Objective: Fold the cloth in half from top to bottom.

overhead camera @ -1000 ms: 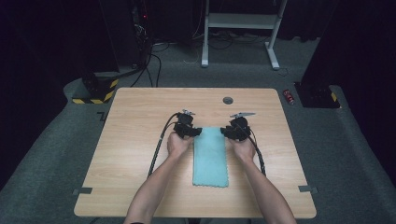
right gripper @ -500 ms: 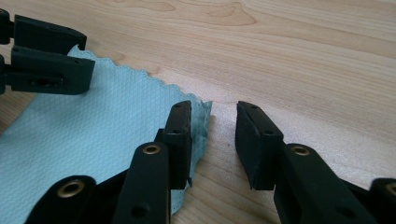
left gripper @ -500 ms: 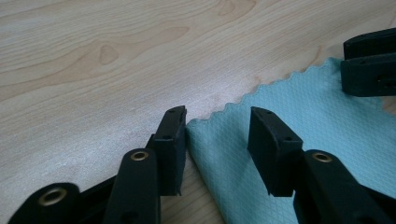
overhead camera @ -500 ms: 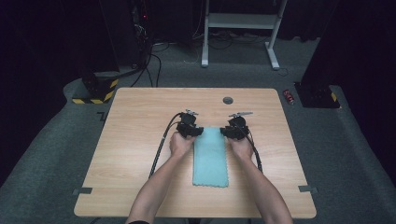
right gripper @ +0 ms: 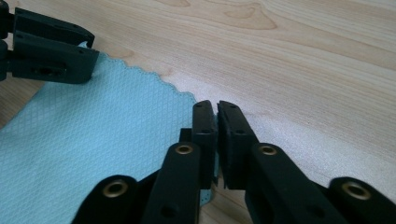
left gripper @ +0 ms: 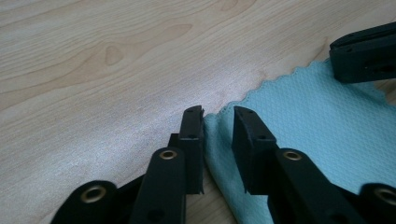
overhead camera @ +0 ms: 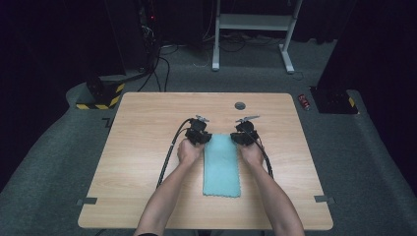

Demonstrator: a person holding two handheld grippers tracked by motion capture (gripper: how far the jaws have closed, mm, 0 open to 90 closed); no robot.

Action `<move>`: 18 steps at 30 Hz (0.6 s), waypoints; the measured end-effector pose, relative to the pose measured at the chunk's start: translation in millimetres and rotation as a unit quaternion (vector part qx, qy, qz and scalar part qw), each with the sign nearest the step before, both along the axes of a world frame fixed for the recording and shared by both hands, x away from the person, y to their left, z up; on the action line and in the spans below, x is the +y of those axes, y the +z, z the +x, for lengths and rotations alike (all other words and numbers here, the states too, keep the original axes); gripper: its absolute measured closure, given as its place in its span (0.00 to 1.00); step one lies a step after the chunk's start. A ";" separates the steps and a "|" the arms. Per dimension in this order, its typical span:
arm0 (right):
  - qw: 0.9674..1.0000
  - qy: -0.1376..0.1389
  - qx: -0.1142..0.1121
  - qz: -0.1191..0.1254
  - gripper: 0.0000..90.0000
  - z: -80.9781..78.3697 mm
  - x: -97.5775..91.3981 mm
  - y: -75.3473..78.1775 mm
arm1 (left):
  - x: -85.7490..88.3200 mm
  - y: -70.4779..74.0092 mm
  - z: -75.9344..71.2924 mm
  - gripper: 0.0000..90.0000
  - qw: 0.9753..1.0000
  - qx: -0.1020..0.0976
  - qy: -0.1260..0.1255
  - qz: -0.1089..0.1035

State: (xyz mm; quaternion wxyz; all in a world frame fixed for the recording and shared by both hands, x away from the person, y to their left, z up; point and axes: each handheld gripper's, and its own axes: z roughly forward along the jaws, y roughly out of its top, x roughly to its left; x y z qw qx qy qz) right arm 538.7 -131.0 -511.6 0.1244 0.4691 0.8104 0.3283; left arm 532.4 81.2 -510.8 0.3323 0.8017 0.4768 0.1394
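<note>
A light blue cloth (overhead camera: 222, 167) lies flat as a long strip on the wooden table (overhead camera: 147, 147). My left gripper (overhead camera: 206, 140) is at its far left corner. Its jaws have just been closing, and in the left gripper view (left gripper: 218, 114) a gap remains with the cloth's (left gripper: 317, 126) scalloped edge between them. My right gripper (overhead camera: 237, 140) is at the far right corner. Its jaws have just closed and stand almost together (right gripper: 216, 109), pinching the cloth's (right gripper: 93, 135) corner. Each gripper view also shows the other gripper farther off: the right (left gripper: 364, 53) and the left (right gripper: 51, 51).
A round grommet (overhead camera: 240, 105) sits near the table's far edge. Black cables trail from both grippers toward me. On the floor beyond the table are a white frame (overhead camera: 255, 22), a yellow-and-black striped block (overhead camera: 101, 96) and a small red object (overhead camera: 305, 102).
The right gripper has edged slightly inward onto the cloth's far right corner. The left hand has stayed at the far left corner. The cloth has not shifted.
</note>
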 end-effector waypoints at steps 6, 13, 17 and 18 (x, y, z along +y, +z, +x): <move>1.000 0.008 0.000 -0.008 1.00 -0.4 0.4 0.7 | -1.6 -0.1 2.2 0.98 1.000 0.009 -0.007 -0.009; 1.000 0.013 0.000 -0.004 1.00 -3.7 -1.7 4.8 | 4.6 5.0 3.7 0.99 0.999 0.019 -0.019 -0.031; 1.000 0.021 -0.015 0.005 1.00 -8.1 -3.8 14.0 | 5.6 16.1 -1.2 0.99 0.998 0.008 -0.030 -0.055; 1.000 0.021 -0.015 0.008 1.00 -9.8 -4.0 16.6 | 5.9 18.9 -2.5 0.99 0.998 0.005 -0.036 -0.058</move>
